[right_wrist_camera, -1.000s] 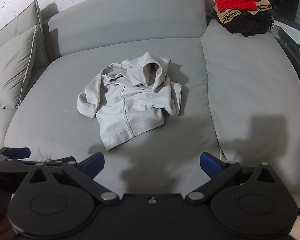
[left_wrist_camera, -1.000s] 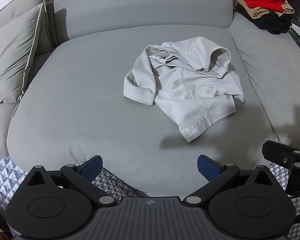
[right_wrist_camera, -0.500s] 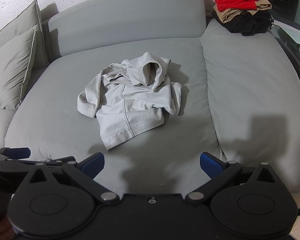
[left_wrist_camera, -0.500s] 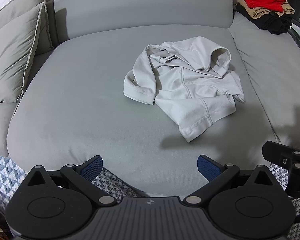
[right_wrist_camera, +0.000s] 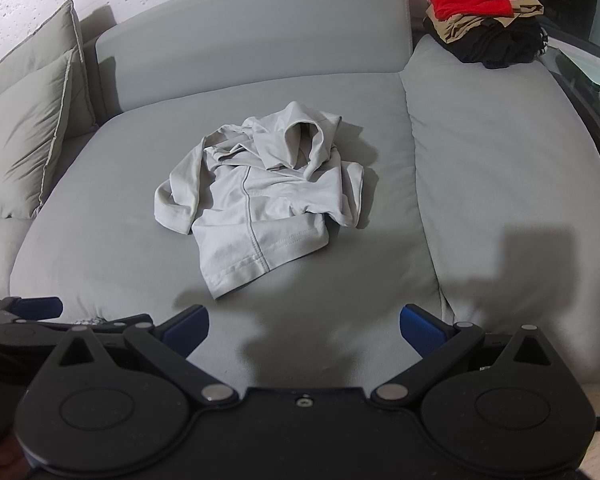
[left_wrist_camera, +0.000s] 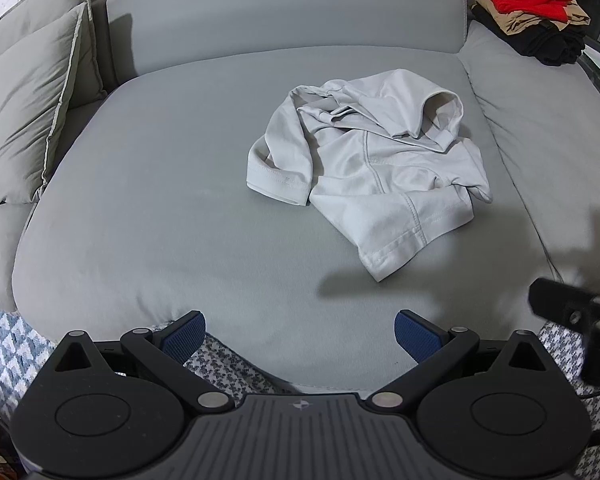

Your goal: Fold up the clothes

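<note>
Grey sofa, the working surface: its broad seat cushion carries the garment in the middle, well apart from everything else, which leaves room to spread fabric on all sides. Two cushions lean at 9 o'clock against the armrest side, out of the way. At 1 o'clock, on the far corner of the neighbouring seat, a stack of clothes sits red over tan over black; it looks squared and layered, as a pile of folded pieces would, though the individual folds cannot be made out.

Pale grey hoodie, at the centre of the seat: crumpled, hood flopped open toward 12 o'clock, hem corner pointing to 6 o'clock, one sleeve curled to 9 o'clock. The other sleeve is bunched under the body at 3 o'clock and only partly visible; front or back uppermost cannot be told.

Left hand-held gripper and right hand-held gripper: both at 6 o'clock, short of the sofa's front edge, blue pads spread wide, gripping nothing. The hands holding them are almost wholly cut off below the frame.
</note>
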`<state>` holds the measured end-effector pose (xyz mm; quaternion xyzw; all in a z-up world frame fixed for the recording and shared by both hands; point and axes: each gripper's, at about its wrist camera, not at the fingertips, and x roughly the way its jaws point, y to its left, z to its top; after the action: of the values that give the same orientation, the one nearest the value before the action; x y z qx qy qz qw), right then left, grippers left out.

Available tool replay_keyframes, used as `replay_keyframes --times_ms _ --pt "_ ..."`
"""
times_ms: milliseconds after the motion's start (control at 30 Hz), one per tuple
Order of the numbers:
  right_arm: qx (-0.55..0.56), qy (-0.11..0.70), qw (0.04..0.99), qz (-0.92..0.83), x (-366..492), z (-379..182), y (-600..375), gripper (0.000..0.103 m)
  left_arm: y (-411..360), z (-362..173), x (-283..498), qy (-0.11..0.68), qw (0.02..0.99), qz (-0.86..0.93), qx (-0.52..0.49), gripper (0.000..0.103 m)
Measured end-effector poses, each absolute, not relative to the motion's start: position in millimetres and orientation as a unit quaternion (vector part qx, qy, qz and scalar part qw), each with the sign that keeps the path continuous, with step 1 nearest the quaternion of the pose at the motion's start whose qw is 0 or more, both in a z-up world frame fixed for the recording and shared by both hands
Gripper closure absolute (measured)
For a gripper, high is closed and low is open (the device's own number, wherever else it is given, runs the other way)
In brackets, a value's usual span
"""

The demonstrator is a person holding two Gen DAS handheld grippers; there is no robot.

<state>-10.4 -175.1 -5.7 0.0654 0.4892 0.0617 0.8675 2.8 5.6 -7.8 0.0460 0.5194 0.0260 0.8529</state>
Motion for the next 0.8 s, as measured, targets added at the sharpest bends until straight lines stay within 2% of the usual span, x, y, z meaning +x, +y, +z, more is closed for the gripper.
replay_keyframes --times_ms 333,367,467,500,567,633,700,767,800 --pt "0.153 0.428 0.889 0.061 11.7 -2.8 -226.1 0.000 59.6 5.2 11.1 0.447 0.893 0.042 0.039 0.003" --pt "0.163 0.420 0.890 0.061 14.4 -3.1 -232.0 0.000 66.1 5.1 12.7 0.441 0.896 0.044 0.035 0.006" --pt "0.189 0.402 0.893 0.066 25.0 -7.3 -247.1 0.001 77.4 -3.7 20.8 0.437 0.898 0.040 0.020 0.024" --pt "0.192 0.401 0.893 0.070 31.7 -12.8 -248.5 0.003 76.6 -10.1 24.2 0.442 0.896 0.031 0.013 0.026" --pt "0.190 0.408 0.890 0.078 46.6 -25.0 -247.5 0.015 69.6 -23.5 30.1 0.451 0.892 -0.004 -0.005 0.027" --pt "0.177 0.418 0.886 0.093 61.6 -37.8 -241.4 0.037 58.1 -36.5 39.6 0.460 0.886 -0.043 -0.024 0.025" --pt "0.165 0.427 0.882 0.108 77.5 -50.6 -235.0 0.043 44.5 -48.0 51.3 0.467 0.881 -0.071 -0.034 0.023" --pt "0.158 0.437 0.877 0.120 93.8 -64.1 -230.3 0.043 28.7 -59.4 65.9 0.473 0.877 -0.085 -0.027 0.017" --pt "0.155 0.442 0.875 0.122 100.4 -70.9 -228.4 0.037 20.7 -65.1 73.2 0.475 0.875 -0.090 -0.017 0.016"
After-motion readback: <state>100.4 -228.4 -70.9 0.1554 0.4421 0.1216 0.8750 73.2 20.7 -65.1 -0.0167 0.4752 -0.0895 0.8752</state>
